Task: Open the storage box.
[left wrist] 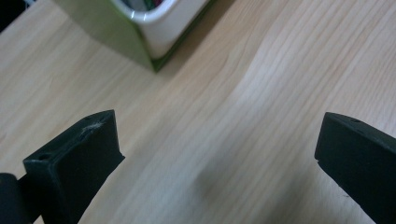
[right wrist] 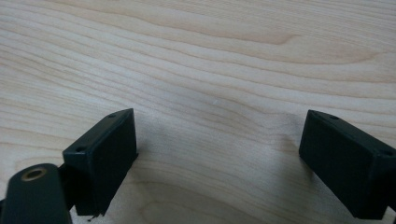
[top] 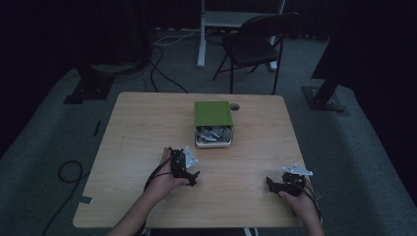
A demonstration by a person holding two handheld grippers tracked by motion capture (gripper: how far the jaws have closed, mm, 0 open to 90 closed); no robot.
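Note:
A green box [top: 212,114] stands at the middle back of the wooden table [top: 137,128], with a white drawer [top: 213,138] pulled out toward me and holding several small pieces. My left gripper [top: 193,175] hovers low over the table just in front of and left of the box, jaws wide open with bare wood between them; the box's green corner [left wrist: 135,39] shows ahead of it in the left gripper view. My right gripper [top: 270,183] rests near the front right of the table, also open, with only wood grain between its jaws [right wrist: 219,140].
A black folding chair [top: 253,46] and a white table leg [top: 201,37] stand behind the table. Cables [top: 69,172] lie on the dark carpet at the left. A small round hole [top: 234,106] sits by the box's back right.

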